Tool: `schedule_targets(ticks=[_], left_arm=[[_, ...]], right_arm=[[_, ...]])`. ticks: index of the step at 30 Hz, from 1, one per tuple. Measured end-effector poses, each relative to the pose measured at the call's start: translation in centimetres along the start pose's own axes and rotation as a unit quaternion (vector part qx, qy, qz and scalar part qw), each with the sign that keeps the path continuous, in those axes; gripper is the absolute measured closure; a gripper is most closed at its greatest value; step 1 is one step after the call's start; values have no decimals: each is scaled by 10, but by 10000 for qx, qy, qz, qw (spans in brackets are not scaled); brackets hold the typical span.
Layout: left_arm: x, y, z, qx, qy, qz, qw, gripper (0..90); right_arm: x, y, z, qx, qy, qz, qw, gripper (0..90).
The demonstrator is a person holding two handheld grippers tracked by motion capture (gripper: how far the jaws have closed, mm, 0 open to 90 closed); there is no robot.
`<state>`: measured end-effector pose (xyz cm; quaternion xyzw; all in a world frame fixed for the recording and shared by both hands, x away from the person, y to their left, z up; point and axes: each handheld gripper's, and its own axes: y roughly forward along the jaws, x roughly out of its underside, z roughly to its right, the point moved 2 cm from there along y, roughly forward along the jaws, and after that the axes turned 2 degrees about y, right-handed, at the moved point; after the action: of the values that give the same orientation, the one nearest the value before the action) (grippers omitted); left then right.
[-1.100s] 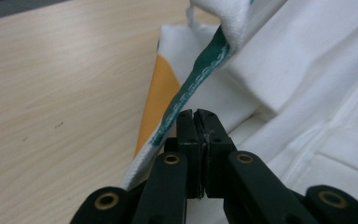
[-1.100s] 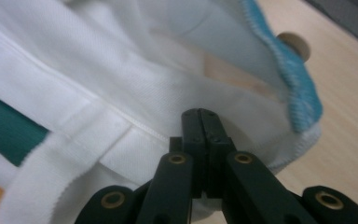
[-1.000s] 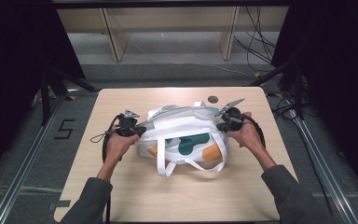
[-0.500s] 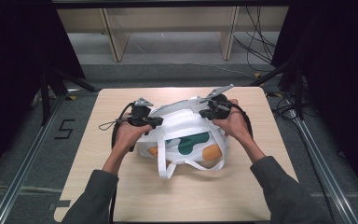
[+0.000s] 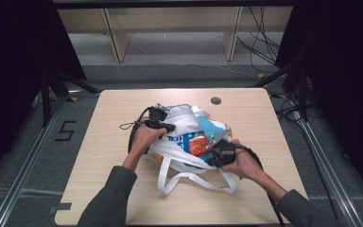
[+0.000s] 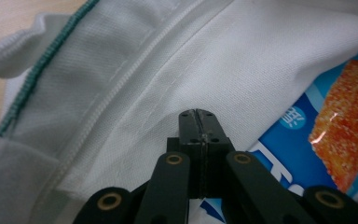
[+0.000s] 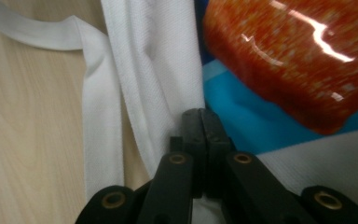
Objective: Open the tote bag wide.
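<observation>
A white cloth bag (image 5: 185, 117) lies in the middle of the table, its mouth pulled open over a blue snack packet (image 5: 193, 142) with an orange picture. My left gripper (image 5: 168, 126) is at the bag's upper left rim. Its jaws are pressed together on the white cloth (image 6: 168, 60), beside the packet (image 6: 326, 140), and have just closed a little further. My right gripper (image 5: 213, 153) is at the lower right rim, shut on the cloth edge (image 7: 154, 60) next to the packet (image 7: 284, 60). In their own views the gripper tips (image 6: 198, 114) (image 7: 200, 114) show no gap.
The bag's white straps (image 5: 189, 182) loop toward the near edge of the wooden table (image 5: 264, 123); one strap (image 7: 37, 32) lies flat on the wood. A round hole (image 5: 216, 100) sits at the table's far side. Cables trail from both grippers.
The right hand has swung from the bag's far right corner down to its near right side, drawing the rim back and baring the packet. The left hand shifted right over the bag.
</observation>
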<state>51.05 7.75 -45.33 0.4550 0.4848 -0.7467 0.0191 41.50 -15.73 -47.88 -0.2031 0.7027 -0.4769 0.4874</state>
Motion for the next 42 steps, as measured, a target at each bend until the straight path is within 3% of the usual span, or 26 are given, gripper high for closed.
schedule_targets(ticks=[2,4,6,9,11,13,14,15,16,17,18,20,24,25,28,31,32,33,34,35,37,38,39,40,41,42], left_arm=[[0,-5,2,-73,106,31,9999,885],[4,-19,11,15,198,248,9995,878],[6,-23,16,88,286,303,9991,874],[15,-21,27,359,462,132,9982,859],[22,-17,32,448,552,8,9975,856],[42,-18,40,592,752,-190,9952,872],[42,-18,40,592,752,-190,9952,880],[50,-21,43,631,840,-216,9942,880],[57,-22,46,649,865,-264,9938,891],[62,-22,48,627,1016,-321,9923,892],[75,-18,55,490,1051,-355,9926,893],[81,-16,59,538,1002,-283,9931,895],[95,-12,62,607,1051,-315,9921,895],[96,-12,62,592,1081,-244,9921,895],[92,-15,63,549,1089,-366,9919,895],[80,-26,61,628,1084,-247,9918,890],[73,-32,60,588,1133,-195,9916,885],[57,-40,57,528,1056,-32,9930,881],[57,-40,57,528,1056,-32,9930,881],[43,-44,55,462,1016,102,9937,879],[19,-47,50,378,1125,200,9927,879],[-3,-41,45,253,1086,155,9936,876],[-3,-41,45,253,1086,155,9936,876],[-21,-27,38,52,1037,73,9946,876],[-21,-27,38,52,1037,73,9946,876],[-33,-9,27,-158,928,15,9956,880]], right_arm=[[-4,-4,3,-43,-18,139,9999,900],[-25,-28,14,91,172,899,9958,900],[-42,-40,19,201,256,1211,9921,900],[-68,-42,30,596,96,1240,9904,900],[-74,-40,32,577,188,1221,9907,900],[-94,-20,54,786,35,883,9930,900],[-94,-20,54,786,35,883,9930,900],[-97,-16,60,848,124,735,9936,900],[-105,-3,83,925,427,768,9918,900],[-105,-3,83,925,427,768,9918,900],[-110,0,109,1137,1006,753,9855,900],[-106,7,136,1382,1327,660,9793,900],[-92,24,158,1283,1750,517,9748,900],[-79,37,166,1366,1873,310,9723,900],[-75,36,168,1228,2170,449,9674,900],[-80,17,162,1348,1896,551,9710,900],[-83,-4,155,1327,1654,891,9732,894],[-86,-12,149,1177,1570,1209,9731,892],[-86,-12,149,1177,1570,1209,9731,892],[-91,-29,128,895,1387,1261,9782,893],[-94,-33,115,721,1286,1246,9812,893],[-95,-35,88,549,774,836,9920,893],[-95,-35,88,549,774,836,9920,893],[-91,-31,77,596,361,533,9961,900],[-91,-31,77,596,361,533,9961,900],[-80,-26,72,709,252,210,9969,900]])
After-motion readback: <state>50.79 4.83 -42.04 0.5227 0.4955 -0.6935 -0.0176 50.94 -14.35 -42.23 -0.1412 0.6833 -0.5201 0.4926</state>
